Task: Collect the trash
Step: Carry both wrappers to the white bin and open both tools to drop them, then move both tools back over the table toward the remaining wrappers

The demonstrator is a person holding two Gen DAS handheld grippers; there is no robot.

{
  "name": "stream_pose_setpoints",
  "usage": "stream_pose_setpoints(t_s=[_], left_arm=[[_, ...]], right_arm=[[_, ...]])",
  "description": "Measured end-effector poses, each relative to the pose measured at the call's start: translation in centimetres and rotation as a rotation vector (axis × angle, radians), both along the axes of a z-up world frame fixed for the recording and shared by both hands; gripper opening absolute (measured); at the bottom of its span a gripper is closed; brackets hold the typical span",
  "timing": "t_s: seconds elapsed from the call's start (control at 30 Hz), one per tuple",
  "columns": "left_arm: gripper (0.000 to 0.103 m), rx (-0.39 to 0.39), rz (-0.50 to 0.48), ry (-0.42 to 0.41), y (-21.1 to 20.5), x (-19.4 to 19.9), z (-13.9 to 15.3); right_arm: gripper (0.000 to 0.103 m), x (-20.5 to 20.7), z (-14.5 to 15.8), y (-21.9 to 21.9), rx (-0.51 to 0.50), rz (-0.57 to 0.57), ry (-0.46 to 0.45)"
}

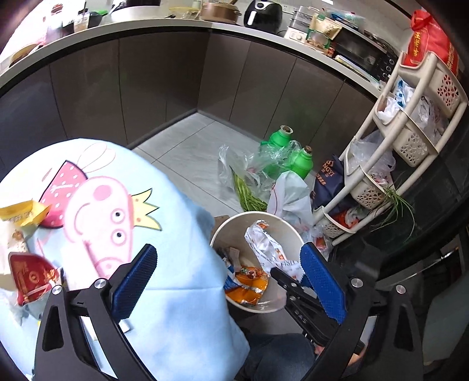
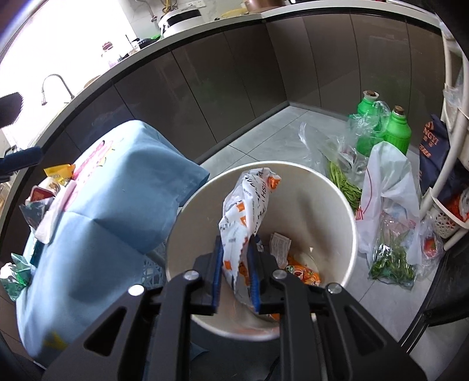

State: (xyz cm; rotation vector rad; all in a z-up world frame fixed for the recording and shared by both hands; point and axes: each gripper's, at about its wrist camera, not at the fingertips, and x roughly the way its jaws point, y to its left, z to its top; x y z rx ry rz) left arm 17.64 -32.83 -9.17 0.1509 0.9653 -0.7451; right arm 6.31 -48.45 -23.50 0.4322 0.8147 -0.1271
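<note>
The right tool [image 2: 234,281] holds the white-and-orange snack wrapper [image 2: 249,205] over the cream waste bucket [image 2: 346,205], positioned for release; whether its pads still press is unclear. The left tool [image 1: 231,281] stands wide and empty. More wrappers [image 1: 32,272] lie on the tabletop [image 1: 181,322], left of the bucket.

Home kitchen: countertop [image 1: 164,27], cabinets [image 1: 249,79], faucet [image 2: 54,85]
</note>
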Motion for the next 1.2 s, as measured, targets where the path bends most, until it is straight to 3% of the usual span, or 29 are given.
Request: stream_pose_setpoints(t_s=[0.03, 0.07, 0.33, 0.53, 0.73, 0.8, 0.93, 1.0, 1.07, 1.2], left_arm=[[0.094, 0.004, 0.005, 0.003, 0.3, 0.1, 0.0], [0.094, 0.008, 0.009, 0.005, 0.4, 0.2, 0.1], [0.094, -0.024, 0.035, 0.017, 2.8, -0.2, 1.6], [0.094, -0.093, 0.081, -0.007, 9.7, -1.6, 5.9], [0.094, -0.077, 0.263, -0.079, 21.1, -3.2, 8.5], [0.094, -0.068, 0.344, -0.087, 25.6, -3.8, 8.5], [0.094, -0.073, 0.461, -0.065, 33.0, -5.1, 7.4], [0.093, -0.092, 0.485, -0.040, 35.5, -5.4, 6.9], [0.085, -0.116, 0.485, -0.024, 37.2, -5.7, 6.2], [0.075, -0.154, 0.438, 0.037, 38.1, -5.9, 4.5]], right_arm=[[0.054, 0.3, -0.3, 0.2, -0.011, -0.002, 0.014], [0.058, 0.3, -0.5, 0.4, -0.025, -0.004, 0.025], [0.058, -1.3, 2.2, 2.2, -0.032, 0.002, 0.003], [0.058, -3.5, 8.8, 5.4, -0.039, 0.086, -0.125], [0.044, -4.5, 14.7, 11.3, -0.019, 0.246, -0.235], [0.041, -4.4, 15.9, 13.9, -0.013, 0.314, -0.248], [0.025, -3.7, 17.2, 19.5, 0.040, 0.465, -0.255], [0.021, -3.3, 17.5, 22.5, 0.035, 0.539, -0.241], [0.012, -2.9, 17.4, 25.2, 0.047, 0.596, -0.216], [0.009, -2.0, 15.9, 28.9, 0.044, 0.645, -0.144]])
